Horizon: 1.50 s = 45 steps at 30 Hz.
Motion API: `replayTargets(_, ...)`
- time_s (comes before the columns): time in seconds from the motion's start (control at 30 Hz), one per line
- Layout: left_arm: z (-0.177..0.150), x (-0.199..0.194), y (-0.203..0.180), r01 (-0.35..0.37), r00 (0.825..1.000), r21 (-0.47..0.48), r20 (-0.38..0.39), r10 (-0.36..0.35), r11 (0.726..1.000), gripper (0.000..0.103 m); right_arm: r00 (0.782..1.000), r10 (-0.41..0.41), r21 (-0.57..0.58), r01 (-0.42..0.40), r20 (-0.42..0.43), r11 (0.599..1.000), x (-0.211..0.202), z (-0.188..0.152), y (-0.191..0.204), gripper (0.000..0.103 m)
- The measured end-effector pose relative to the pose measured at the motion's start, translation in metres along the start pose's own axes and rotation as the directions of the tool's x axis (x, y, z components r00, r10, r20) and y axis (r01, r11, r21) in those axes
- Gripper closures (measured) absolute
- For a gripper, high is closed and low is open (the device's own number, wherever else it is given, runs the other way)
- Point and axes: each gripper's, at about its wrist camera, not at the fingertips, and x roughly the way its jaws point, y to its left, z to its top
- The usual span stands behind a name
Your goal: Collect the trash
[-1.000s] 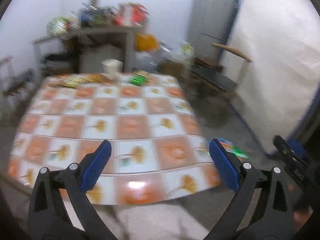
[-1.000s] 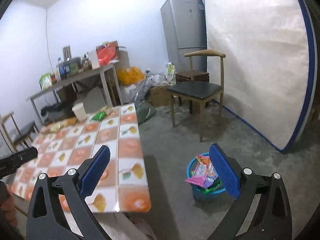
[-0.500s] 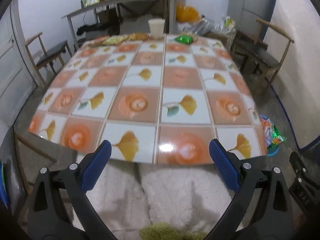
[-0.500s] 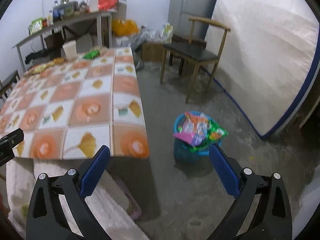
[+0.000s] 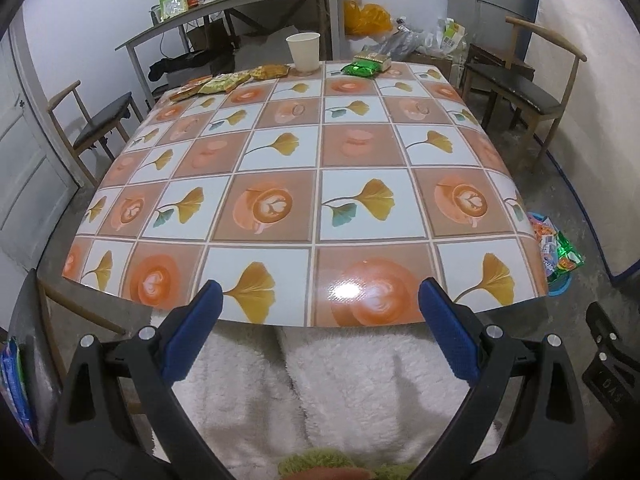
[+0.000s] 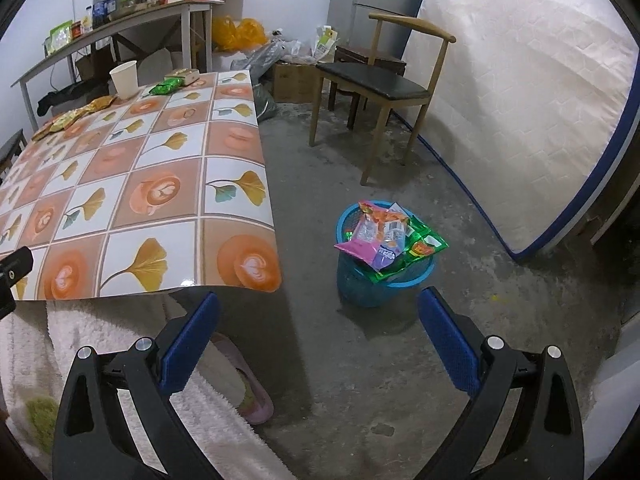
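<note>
Wrappers (image 5: 224, 82) lie across the table (image 5: 320, 216), well beyond both grippers' spread fingers (image 5: 192, 334).

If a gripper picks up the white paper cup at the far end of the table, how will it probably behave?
The paper cup looks thin-walled, so it would probably dent under a firm squeeze. It stands upright and tall for its base, so a sideways push may tip it. What it holds is not visible, so its weight is uncertain.

Blue bin (image 5: 560, 286) half behind table (image 5: 440, 152)
</note>
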Motion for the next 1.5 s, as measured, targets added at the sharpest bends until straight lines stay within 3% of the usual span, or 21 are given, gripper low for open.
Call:
replayTargets(0.5, 0.002, -0.006, -0.02, 0.034, 0.999, 0.041, 0.006, -0.034, 0.999, 0.009, 1.0, -0.016, 0.031, 0.016, -0.001, 0.999, 0.002, 0.003, -0.012, 0.007)
replayTargets(1.5, -0.001, -0.013, -0.018, 0.045, 0.999, 0.015, 0.001, -0.045, 0.999, 0.009, 0.999, -0.013, 0.063, 0.011, 0.031, 0.998, -0.008, 0.002, -0.017, 0.007)
